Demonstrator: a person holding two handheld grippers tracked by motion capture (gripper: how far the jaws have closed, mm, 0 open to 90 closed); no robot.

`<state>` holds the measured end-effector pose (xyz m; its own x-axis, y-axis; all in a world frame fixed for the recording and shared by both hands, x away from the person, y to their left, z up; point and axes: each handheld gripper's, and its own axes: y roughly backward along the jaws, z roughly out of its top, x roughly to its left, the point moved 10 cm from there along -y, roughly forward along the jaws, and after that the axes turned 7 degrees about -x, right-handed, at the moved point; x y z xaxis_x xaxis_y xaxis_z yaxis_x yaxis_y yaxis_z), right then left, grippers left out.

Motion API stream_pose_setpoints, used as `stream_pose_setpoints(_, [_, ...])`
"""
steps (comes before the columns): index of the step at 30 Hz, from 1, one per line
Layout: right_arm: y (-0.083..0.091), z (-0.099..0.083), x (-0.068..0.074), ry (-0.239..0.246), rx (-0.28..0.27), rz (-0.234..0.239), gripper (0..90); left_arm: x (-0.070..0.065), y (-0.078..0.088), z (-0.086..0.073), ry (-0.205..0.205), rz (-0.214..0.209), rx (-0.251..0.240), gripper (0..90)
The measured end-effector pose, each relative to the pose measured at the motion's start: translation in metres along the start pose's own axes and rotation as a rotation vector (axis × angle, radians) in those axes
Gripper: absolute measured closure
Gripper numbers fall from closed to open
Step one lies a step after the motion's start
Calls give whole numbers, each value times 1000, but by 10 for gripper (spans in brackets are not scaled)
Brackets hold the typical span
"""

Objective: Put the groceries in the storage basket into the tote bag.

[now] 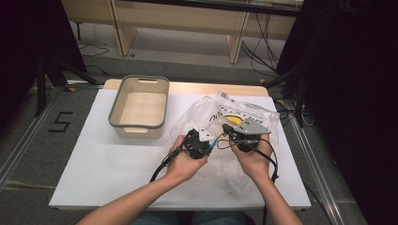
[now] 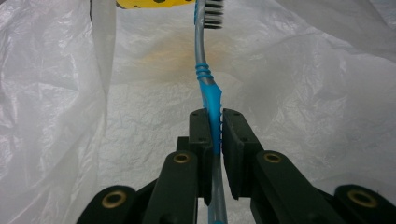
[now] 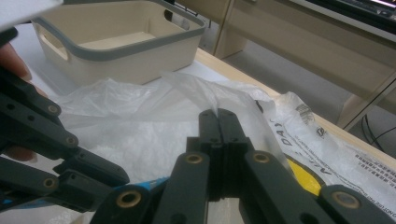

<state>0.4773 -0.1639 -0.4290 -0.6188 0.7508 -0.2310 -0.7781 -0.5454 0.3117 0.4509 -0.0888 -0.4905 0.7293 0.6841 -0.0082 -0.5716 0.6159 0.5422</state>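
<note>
The toothbrush (image 2: 208, 88) stands clamped by its blue handle in the left hand-held gripper (image 2: 214, 128), its bristled head poking into the white plastic bag (image 1: 220, 110) on the desk (image 1: 89, 159). The right hand-held gripper (image 3: 218, 122) is shut on the bag's edge, holding the mouth up. If that thin film slips out, the mouth could collapse and the bristles snag

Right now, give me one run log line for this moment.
left hand-held gripper: shut on toothbrush, inside plastic bag | right hand-held gripper: shut on bag's edge | bin: empty
</note>
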Motion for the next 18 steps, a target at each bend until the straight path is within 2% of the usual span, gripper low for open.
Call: stream_pose_setpoints(18, [0,1,1,-7,-5,3,900,4,-21,1,10,30,24,821])
